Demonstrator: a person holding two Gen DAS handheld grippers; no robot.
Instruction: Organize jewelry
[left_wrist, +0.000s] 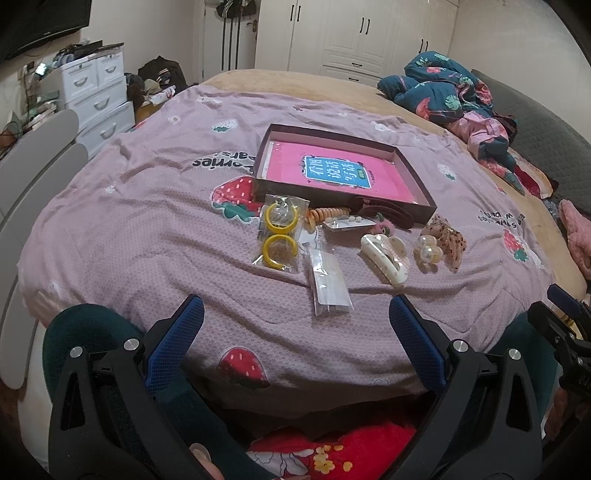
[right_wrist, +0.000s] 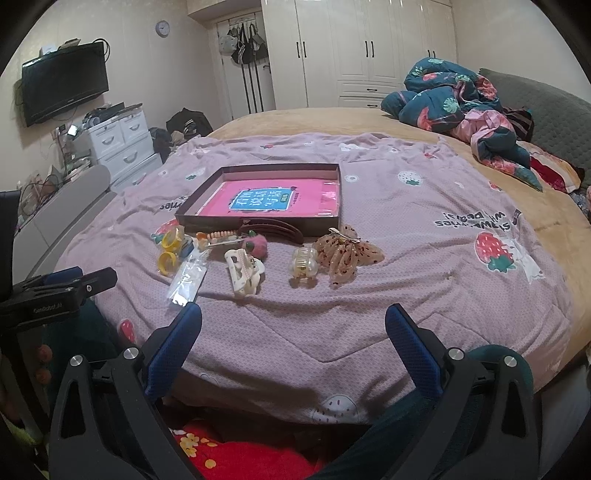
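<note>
Jewelry (left_wrist: 280, 230) before box (left_wrist: 413, 206), grippers apart

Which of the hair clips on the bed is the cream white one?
The cream claw clip, lying between the clear packet and the pearly yellow clip; the other clips are brown, spotted amber or yellowish.

Soft matt cloth bedspread (left_wrist: 147, 229), dull cardboard box (left_wrist: 343, 173) with glossy pink paper inside, shiny plastic hair clip (left_wrist: 386, 258), crinkly clear plastic bag (left_wrist: 330, 282).
</note>
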